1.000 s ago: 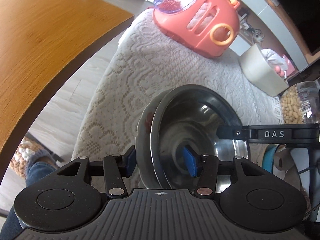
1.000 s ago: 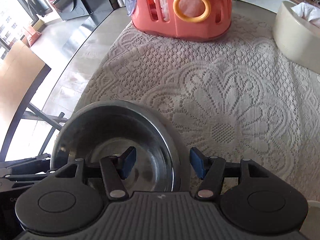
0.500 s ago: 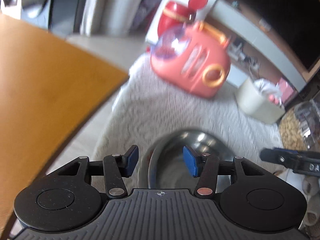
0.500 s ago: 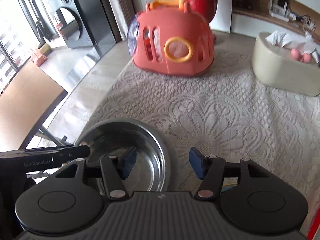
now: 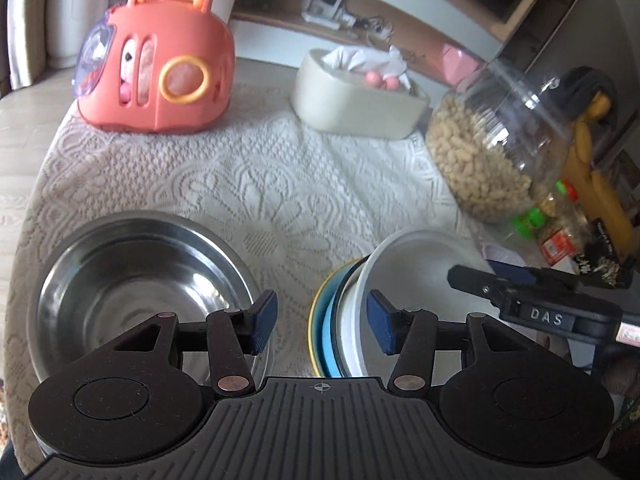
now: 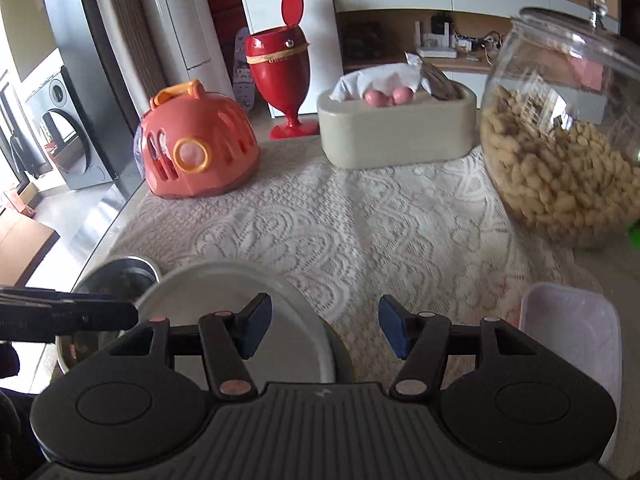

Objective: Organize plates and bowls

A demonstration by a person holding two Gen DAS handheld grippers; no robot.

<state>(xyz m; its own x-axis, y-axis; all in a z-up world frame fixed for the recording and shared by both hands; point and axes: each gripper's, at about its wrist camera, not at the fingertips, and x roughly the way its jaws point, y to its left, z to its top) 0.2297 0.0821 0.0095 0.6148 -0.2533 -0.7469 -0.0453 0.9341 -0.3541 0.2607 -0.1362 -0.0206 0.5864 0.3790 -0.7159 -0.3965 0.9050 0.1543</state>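
With the left gripper (image 5: 318, 322) and right gripper (image 6: 320, 326) both open and empty, a careless grab could tip the white bowl (image 5: 404, 276) off its tilted stack.

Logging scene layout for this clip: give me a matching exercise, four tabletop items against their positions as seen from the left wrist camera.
Items:
1. steel bowl
2. white bowl
3. coral toy carrier
4. peanut jar

Positions:
A. far left on the lace cloth
B. near right, nested on blue and yellow dishes
C. near left, standing empty
D. right edge, beside the cream box

Pairs: 1-C, 2-B, 3-A, 4-D
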